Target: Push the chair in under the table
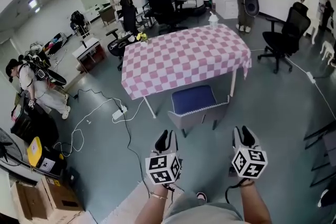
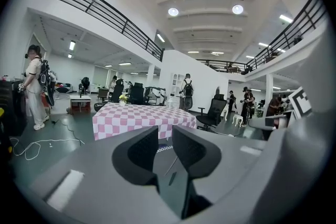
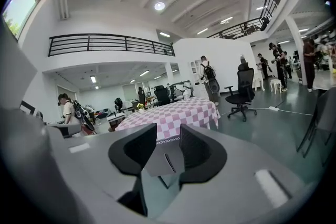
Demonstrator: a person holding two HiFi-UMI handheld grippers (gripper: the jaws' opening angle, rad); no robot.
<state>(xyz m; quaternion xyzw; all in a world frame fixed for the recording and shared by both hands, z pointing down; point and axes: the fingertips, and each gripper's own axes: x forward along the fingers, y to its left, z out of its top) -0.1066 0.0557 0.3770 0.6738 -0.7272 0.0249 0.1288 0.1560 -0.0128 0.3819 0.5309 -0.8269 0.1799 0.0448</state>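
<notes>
Pink-and-white checked cloth covers the worktop (image 1: 184,55). The chair (image 1: 195,105), blue seat and grey backrest, stands at the near side between the two near legs. Its backrest faces the person, and only the seat's far edge reaches the hanging hem. The left gripper (image 1: 167,139) and right gripper (image 1: 245,136) hang side by side short of the backrest, touching nothing. The fingers (image 2: 139,152) of both stand spread with a modest gap and nothing between them. The push looks not yet begun. Risks as I read them: uneven pressure from the two grippers could twist the chair into the right-hand worktop leg (image 1: 232,81). Contact too high on the backrest could tip the chair rather than slide it. The rising backrest may snag the hem and drag the cloth, upsetting the flowers (image 1: 142,36) at the far corner.
</notes>
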